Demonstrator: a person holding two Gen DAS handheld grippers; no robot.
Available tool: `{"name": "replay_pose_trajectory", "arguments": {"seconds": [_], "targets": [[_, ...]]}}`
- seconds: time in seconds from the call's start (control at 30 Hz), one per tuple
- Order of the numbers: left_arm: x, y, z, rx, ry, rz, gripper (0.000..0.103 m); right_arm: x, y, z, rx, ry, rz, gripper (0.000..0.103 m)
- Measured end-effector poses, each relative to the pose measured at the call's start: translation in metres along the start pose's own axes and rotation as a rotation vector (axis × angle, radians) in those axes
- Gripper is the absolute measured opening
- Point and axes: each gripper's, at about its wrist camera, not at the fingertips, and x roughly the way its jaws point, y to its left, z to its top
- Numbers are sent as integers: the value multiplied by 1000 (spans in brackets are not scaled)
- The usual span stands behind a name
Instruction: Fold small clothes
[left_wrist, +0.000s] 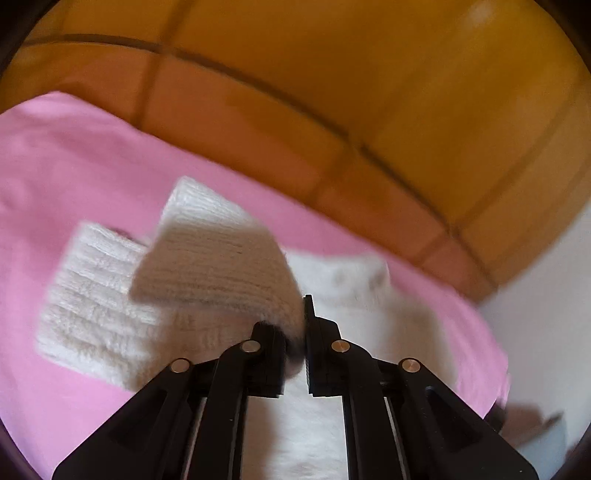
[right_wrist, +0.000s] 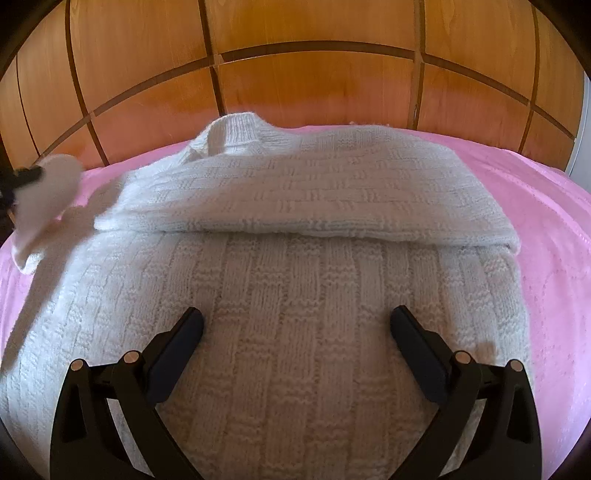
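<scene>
A white knitted sweater (right_wrist: 295, 295) lies flat on a pink bed cover (right_wrist: 535, 206). Its upper part (right_wrist: 314, 192) is folded down across the body, with the collar at the far left. My right gripper (right_wrist: 295, 332) is open just above the sweater's body, with nothing between its fingers. My left gripper (left_wrist: 303, 328) is shut on a sleeve (left_wrist: 214, 258) of the sweater and holds it lifted above the rest of the sweater (left_wrist: 92, 302); this view is blurred. In the right wrist view the lifted sleeve (right_wrist: 48, 192) shows at the far left edge.
A wooden panelled headboard (right_wrist: 314, 85) rises behind the bed. The pink cover (left_wrist: 74, 166) spreads around the sweater on all sides. A pale wall (left_wrist: 546, 314) shows past the bed's right edge.
</scene>
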Motion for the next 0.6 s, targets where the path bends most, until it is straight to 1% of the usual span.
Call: {"name": "replay_pose_trajectory", "arguments": {"seconds": [0.07, 0.1, 0.13, 0.2, 0.3, 0.37, 0.4, 0.43, 0.47, 0.5, 0.57, 0.6], "targets": [[20, -15, -16, 42, 79, -7, 19, 0, -1, 0, 4, -2, 5, 101], [28, -21, -27, 54, 125, -35, 34, 0, -1, 0, 5, -2, 7, 101], [30, -25, -34, 54, 139, -54, 44, 0, -1, 0, 7, -2, 9, 101], [28, -31, -48, 62, 145, -72, 47, 0, -1, 0, 8, 1, 10, 101], [14, -28, -73, 59, 153, -69, 47, -1, 1, 5, 3, 23, 2, 101], [11, -17, -76, 37, 157, -51, 47, -6, 0, 12, 36, 39, 15, 94], [7, -11, -81, 25, 158, -45, 47, -11, -1, 18, 83, 38, 69, 82], [6, -5, -81, 13, 157, -43, 47, -14, -1, 26, 134, 43, 145, 75], [2, 2, -87, 3, 155, -40, 47, -16, 1, 32, 163, 51, 209, 73], [0, 7, -90, -7, 151, -33, 47, -15, 10, 42, 182, 63, 291, 68], [-5, 21, -92, -35, 137, -33, 47, -10, 26, 53, 182, 85, 362, 63], [-7, 26, -93, -45, 135, -34, 47, -2, 41, 58, 171, 116, 401, 62]]}}
